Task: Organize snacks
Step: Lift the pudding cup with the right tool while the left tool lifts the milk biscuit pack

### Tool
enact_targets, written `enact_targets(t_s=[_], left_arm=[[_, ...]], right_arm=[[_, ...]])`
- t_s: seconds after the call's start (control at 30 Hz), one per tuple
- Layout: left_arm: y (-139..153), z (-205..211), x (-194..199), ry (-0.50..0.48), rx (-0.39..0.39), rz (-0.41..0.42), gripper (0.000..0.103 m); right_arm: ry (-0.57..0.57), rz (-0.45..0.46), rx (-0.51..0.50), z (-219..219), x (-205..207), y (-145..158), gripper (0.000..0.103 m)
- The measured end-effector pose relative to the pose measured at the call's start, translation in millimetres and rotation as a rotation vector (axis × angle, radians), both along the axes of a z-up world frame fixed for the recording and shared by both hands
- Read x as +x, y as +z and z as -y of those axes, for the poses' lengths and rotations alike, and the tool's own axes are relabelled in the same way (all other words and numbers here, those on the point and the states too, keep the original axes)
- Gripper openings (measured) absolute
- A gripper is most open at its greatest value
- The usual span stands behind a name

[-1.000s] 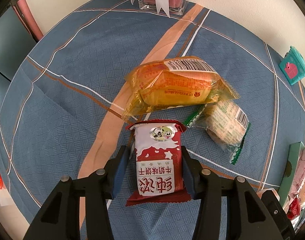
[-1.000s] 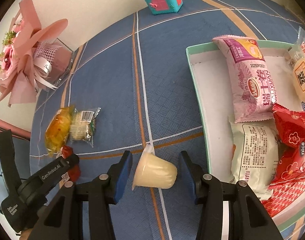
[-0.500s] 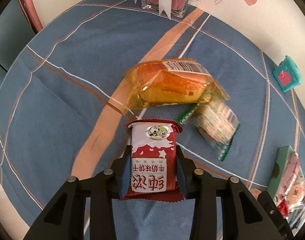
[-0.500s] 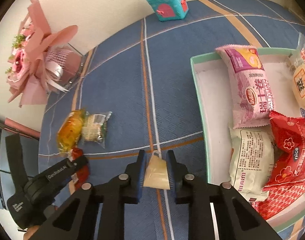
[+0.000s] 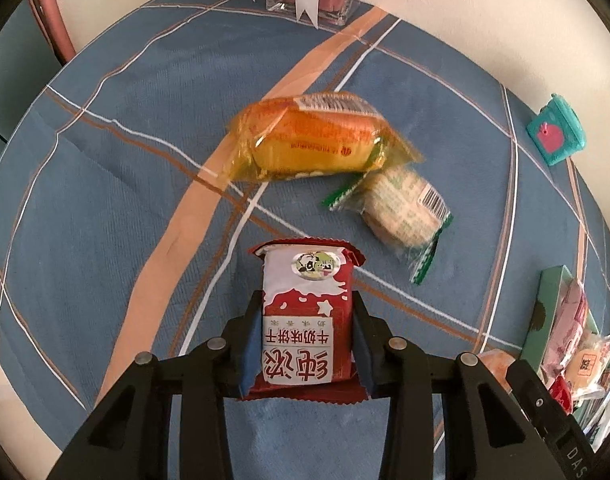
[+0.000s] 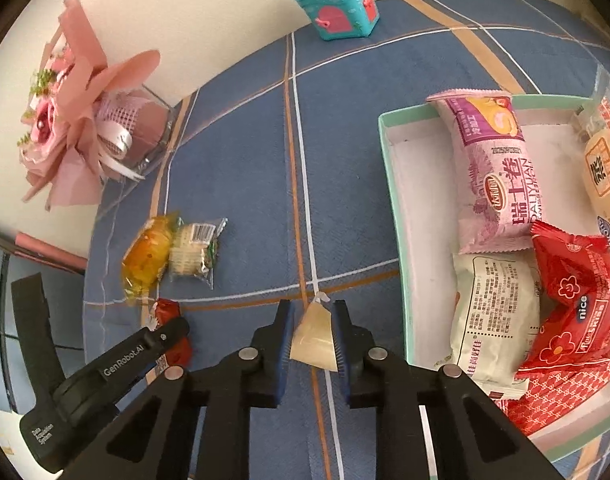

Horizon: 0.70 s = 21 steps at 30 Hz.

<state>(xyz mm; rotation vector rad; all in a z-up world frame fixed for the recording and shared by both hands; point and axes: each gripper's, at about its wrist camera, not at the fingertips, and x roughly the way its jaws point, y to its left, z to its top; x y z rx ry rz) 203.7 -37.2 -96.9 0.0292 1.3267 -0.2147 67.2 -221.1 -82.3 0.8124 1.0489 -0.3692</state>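
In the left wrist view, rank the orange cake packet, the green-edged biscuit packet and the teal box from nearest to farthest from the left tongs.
1. Green-edged biscuit packet, ahead to the right of the left tongs.
2. Orange cake packet, ahead, just beyond and overlapping it.
3. Teal box, far right by the wall.

- The cake [image 5: 313, 142] and wafer [image 5: 401, 210] lie touching on the bench [image 5: 105, 200], beyond the biscuit pack [image 5: 307, 320].
- The tray [image 6: 393, 216] sits at the right, packets inside.
- The vase [image 6: 145, 136] and box [image 6: 337, 12] stand at the far edge, seemingly against the wall.
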Motion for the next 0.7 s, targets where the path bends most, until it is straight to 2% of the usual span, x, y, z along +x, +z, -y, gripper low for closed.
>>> enact_targets(t_s=[0.17,0.3,0.37,0.5,0.7], left_arm=[[-3,-7,-3,0.005,-0.008,-0.015,0.041],[-5,-14,-4,-0.003,-0.013,-0.023,0.041],[-6,-10,-10,-0.007,-0.013,-0.029,0.041],[-10,-11,-13,-0.009,-0.021,-0.035,0.041],[-12,-11,-11,-0.011,-0.022,-0.037,0.041]], right_arm=[[0.051,-0.06,-0.047,-13,7,-4,0.039],[0.066,-0.093,-0.081,-20,8,-7,0.042],[0.075,-0.107,-0.082,-22,8,-9,0.046],[0.085,-0.134,-0.062,-28,13,-22,0.046],[0.108,-0.139,-0.115,-35,16,-20,0.041]])
